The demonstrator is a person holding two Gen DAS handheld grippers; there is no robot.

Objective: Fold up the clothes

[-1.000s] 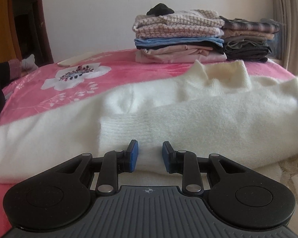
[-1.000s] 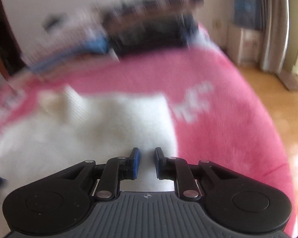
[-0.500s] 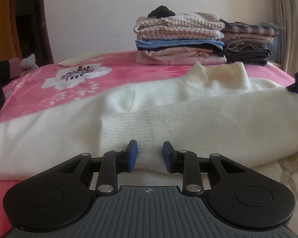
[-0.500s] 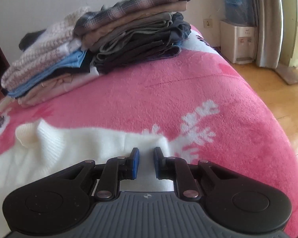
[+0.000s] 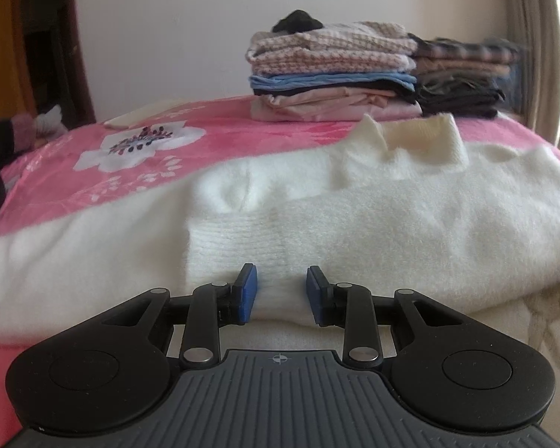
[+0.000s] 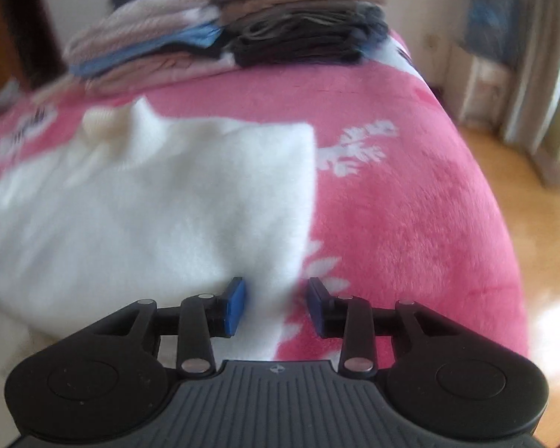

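The fluffy cream-white knit sweater lies spread across the middle of the pink flower-print blanket, its ribbed collar standing up toward the upper right of the left wrist view and one ribbed cuff folded across the body at the centre. Half a second ago the right gripper sat narrow at the sweater's far corner; now it is lower on the garment, at the right-hand edge, and its jaws are opening with that edge lying between them, not pinched. That suggests a fold has been let go and a fresh hold is being sought. The left gripper has not shifted: it sits at a narrow gap straddling the cuff's near hem, though whether the pads press the knit I cannot tell.

To the right of the sweater's edge the blanket runs bare to the bed's rim, with wooden floor beyond. The stacked folded clothes stay well apart along the top.
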